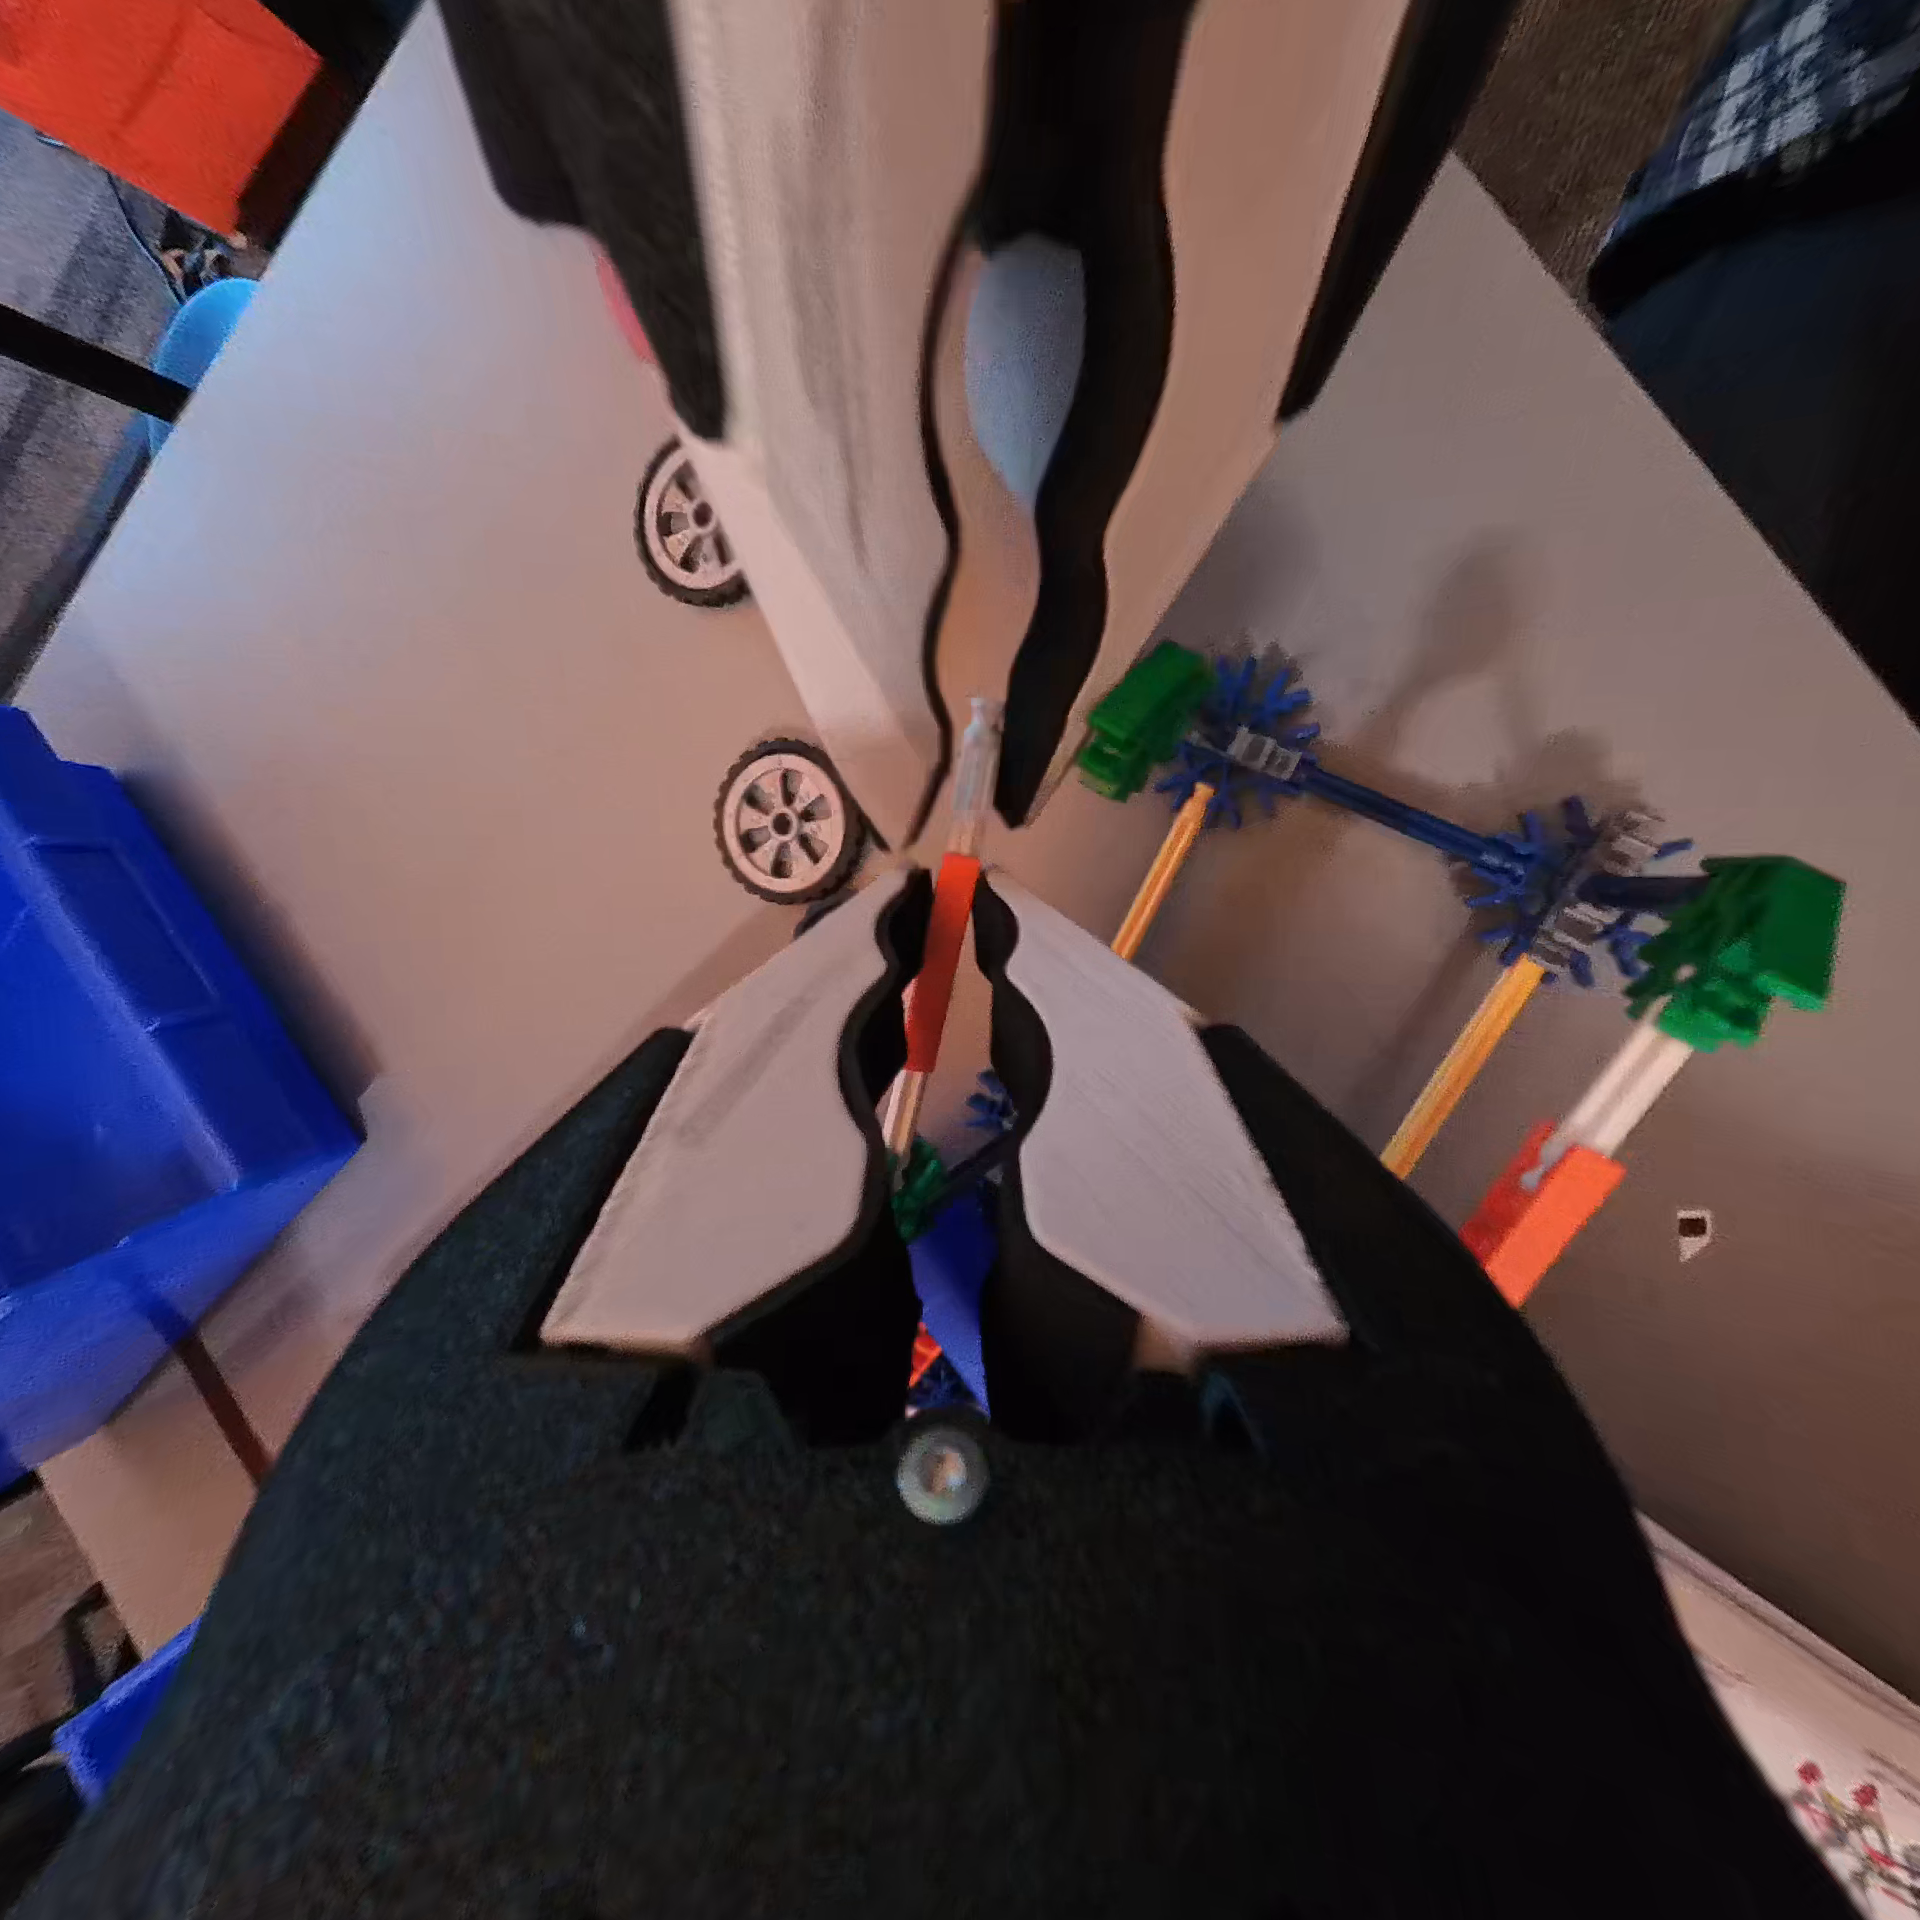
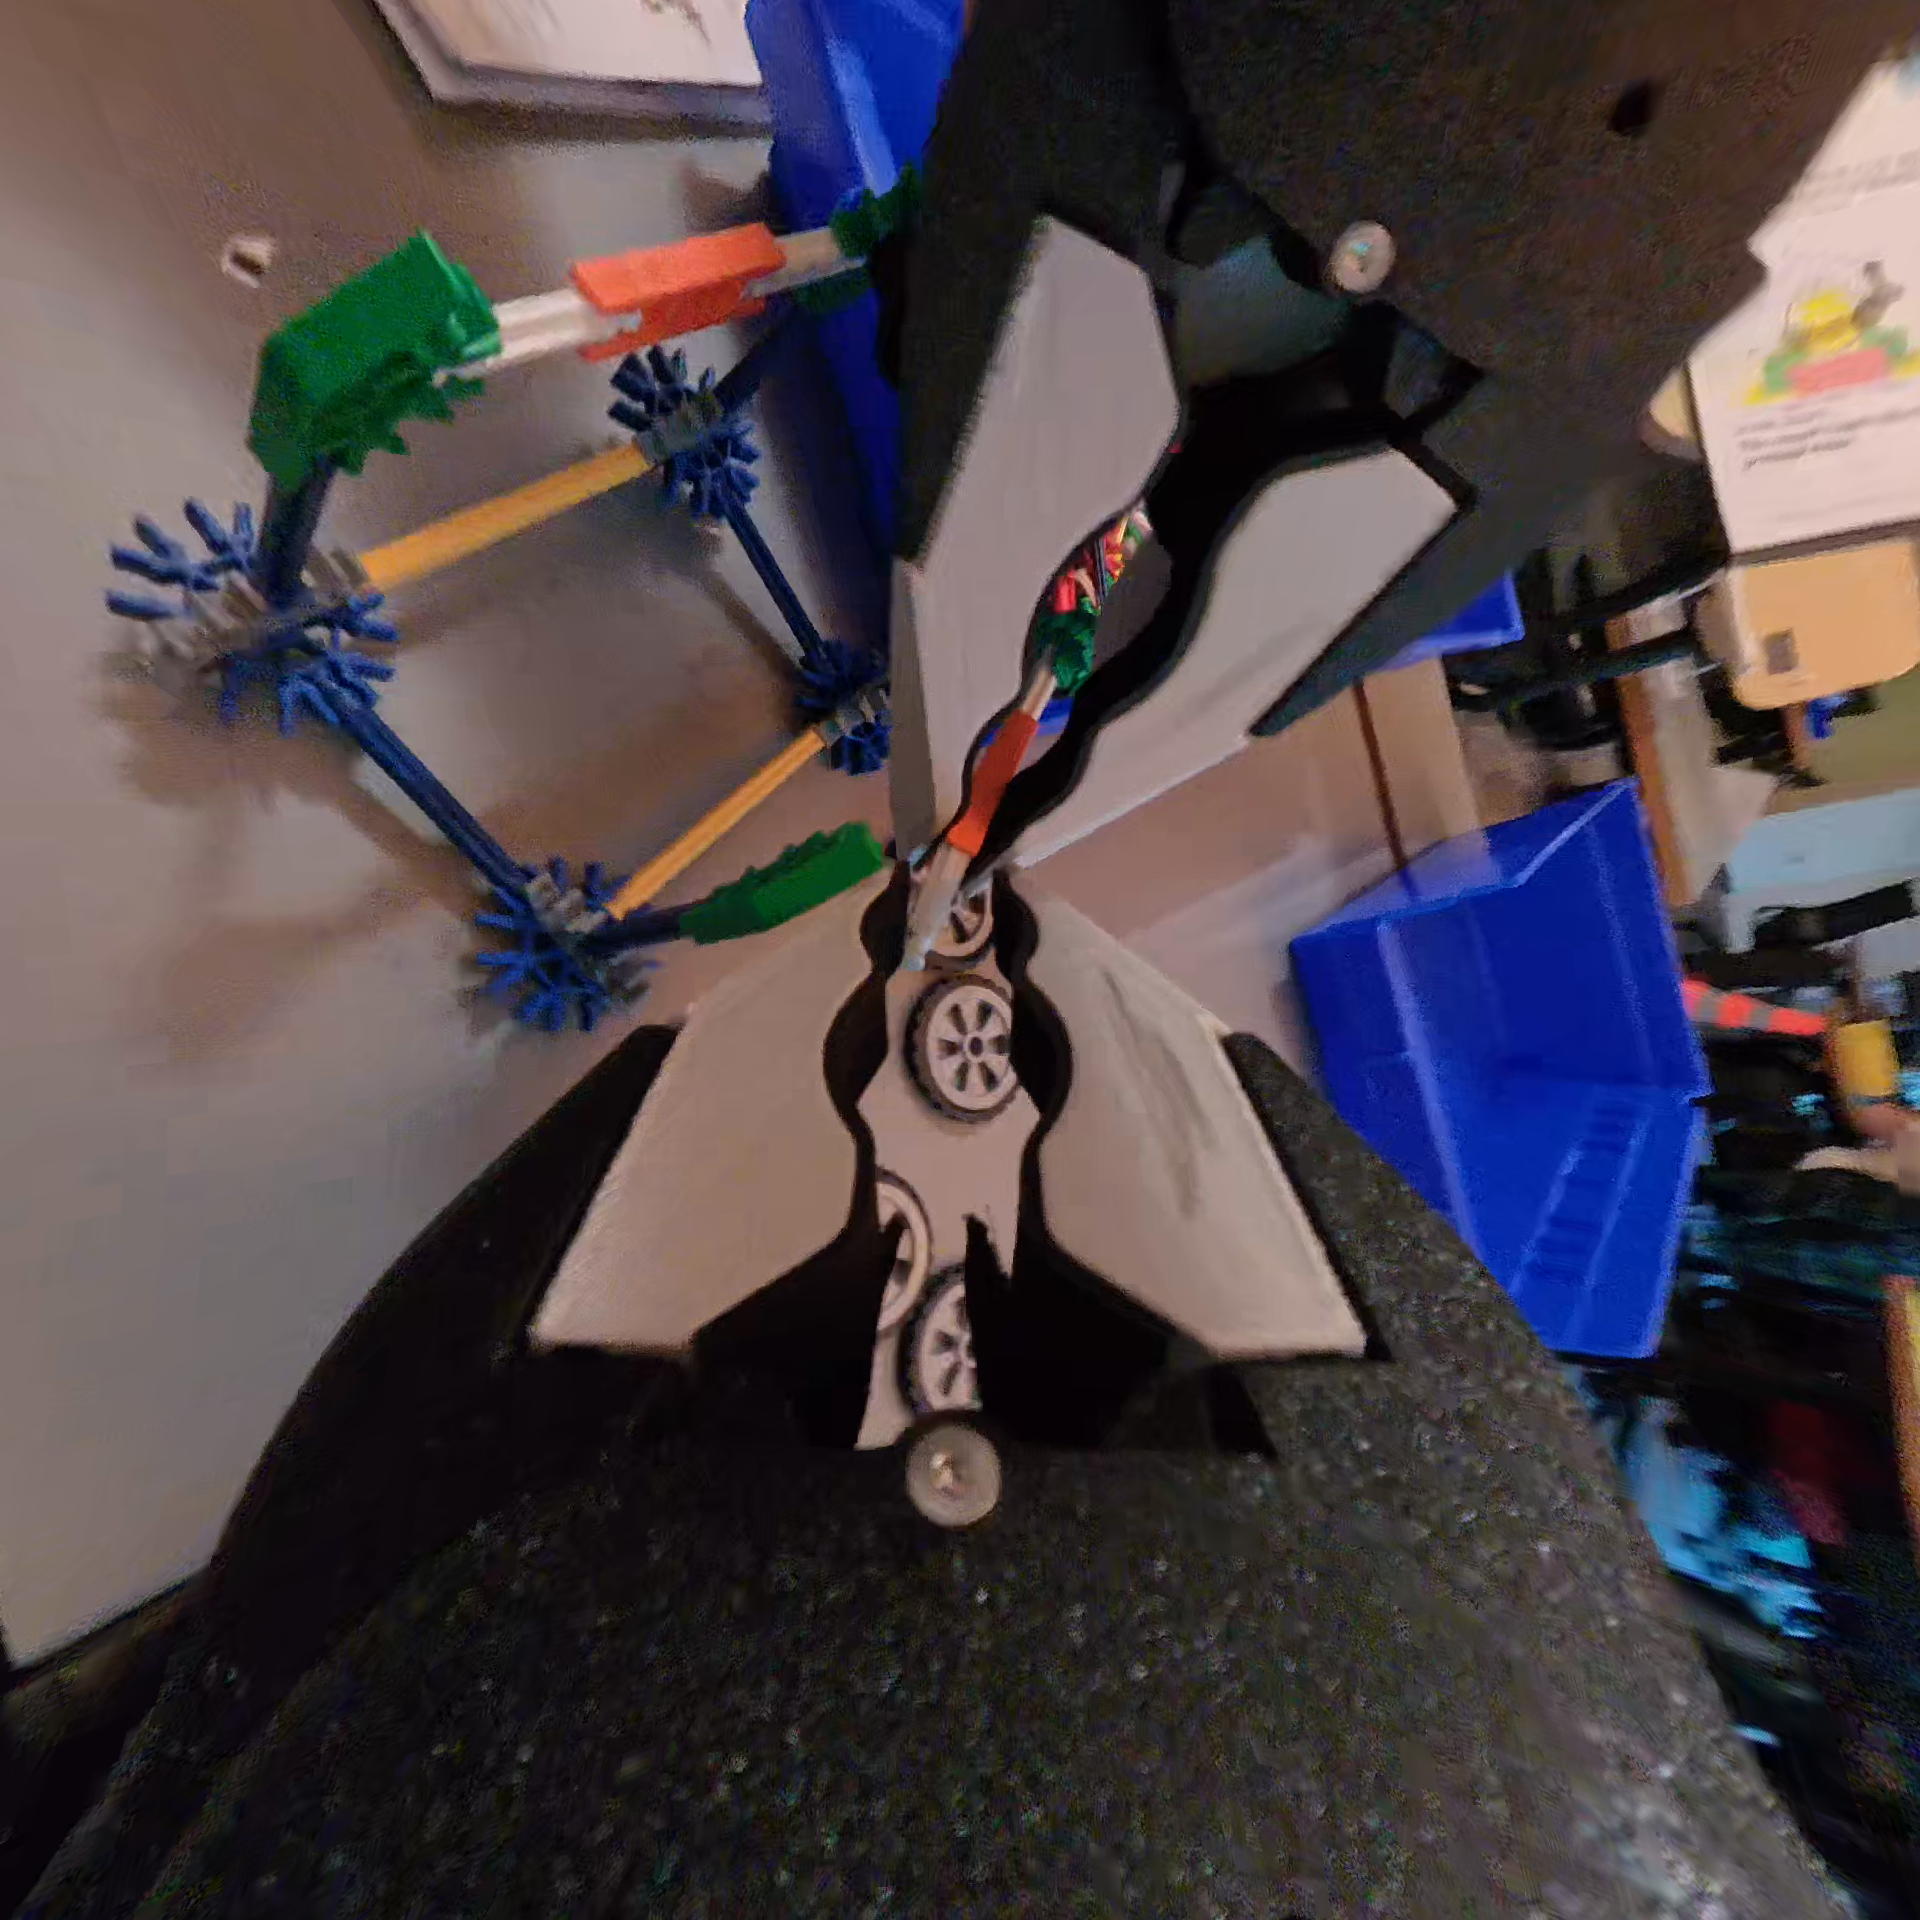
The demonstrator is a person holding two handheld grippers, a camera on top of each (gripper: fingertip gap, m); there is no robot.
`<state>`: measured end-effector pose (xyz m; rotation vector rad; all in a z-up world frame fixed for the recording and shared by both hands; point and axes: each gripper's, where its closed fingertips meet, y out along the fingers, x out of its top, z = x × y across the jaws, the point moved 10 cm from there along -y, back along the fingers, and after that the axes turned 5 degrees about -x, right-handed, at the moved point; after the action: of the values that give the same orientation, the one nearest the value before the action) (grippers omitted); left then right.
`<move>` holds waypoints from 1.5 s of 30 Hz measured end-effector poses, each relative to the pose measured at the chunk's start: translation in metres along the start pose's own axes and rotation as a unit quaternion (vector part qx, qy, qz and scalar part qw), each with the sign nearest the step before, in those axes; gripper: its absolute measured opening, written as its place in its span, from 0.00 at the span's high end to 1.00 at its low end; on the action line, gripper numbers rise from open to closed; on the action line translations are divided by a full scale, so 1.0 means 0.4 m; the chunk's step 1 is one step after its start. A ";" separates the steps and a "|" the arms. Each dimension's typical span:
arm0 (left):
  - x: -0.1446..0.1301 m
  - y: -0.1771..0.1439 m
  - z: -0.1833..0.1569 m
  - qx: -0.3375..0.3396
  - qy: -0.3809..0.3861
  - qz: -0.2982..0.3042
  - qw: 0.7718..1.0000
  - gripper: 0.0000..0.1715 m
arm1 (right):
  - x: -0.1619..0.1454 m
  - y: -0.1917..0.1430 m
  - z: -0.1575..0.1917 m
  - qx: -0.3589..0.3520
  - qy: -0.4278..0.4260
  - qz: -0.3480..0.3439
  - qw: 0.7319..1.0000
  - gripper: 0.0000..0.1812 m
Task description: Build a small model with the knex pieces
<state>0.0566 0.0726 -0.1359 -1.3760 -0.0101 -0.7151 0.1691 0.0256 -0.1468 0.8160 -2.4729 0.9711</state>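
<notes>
Left gripper (image 1: 951, 883) fingers pinching the orange sleeve on a thin grey plastic rod (image 1: 940, 977), right gripper (image 2: 940, 904) fingers pinching the same rod's bare grey end, tips nearly touching, spoked toy wheels (image 1: 788, 821) on the white table (image 1: 416, 623) just beyond, blue-green-yellow rod-and-connector frame (image 1: 1496, 862) beside, blue plastic bin (image 1: 125, 1039) farther off.

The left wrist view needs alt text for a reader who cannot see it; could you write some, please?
The left gripper is shut on a grey rod with an orange sleeve, and the right gripper pinches the rod's far end. Below lie two wheels and a rod-and-connector frame on a white table.
</notes>
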 end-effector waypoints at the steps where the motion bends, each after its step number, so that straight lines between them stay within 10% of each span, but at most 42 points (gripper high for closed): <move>1: 0.000 0.000 -0.001 0.003 0.002 0.002 1.000 0.97 | -0.005 -0.005 -0.003 0.006 0.023 -0.005 1.000 0.91; 13: 0.017 0.010 0.014 0.018 -0.068 0.040 0.997 0.97 | -0.032 -0.085 0.027 0.059 0.309 -0.056 0.948 0.86; 31: 0.059 0.013 0.015 -0.102 -0.139 0.050 0.984 0.98 | -0.114 -0.056 0.025 0.086 0.300 -0.057 0.948 0.96; 35: 0.069 0.025 0.013 -0.089 -0.118 0.052 0.988 0.84 | -0.122 -0.055 0.022 0.097 0.308 -0.074 0.944 0.97; 45: 0.071 0.035 0.017 -0.100 -0.115 0.036 0.988 0.97 | -0.117 -0.062 0.013 0.086 0.316 -0.084 0.941 0.97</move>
<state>0.0883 0.0660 -0.1353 -1.6377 -0.0730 -0.5048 0.2200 0.0251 -0.1621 0.6245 -1.7628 1.1741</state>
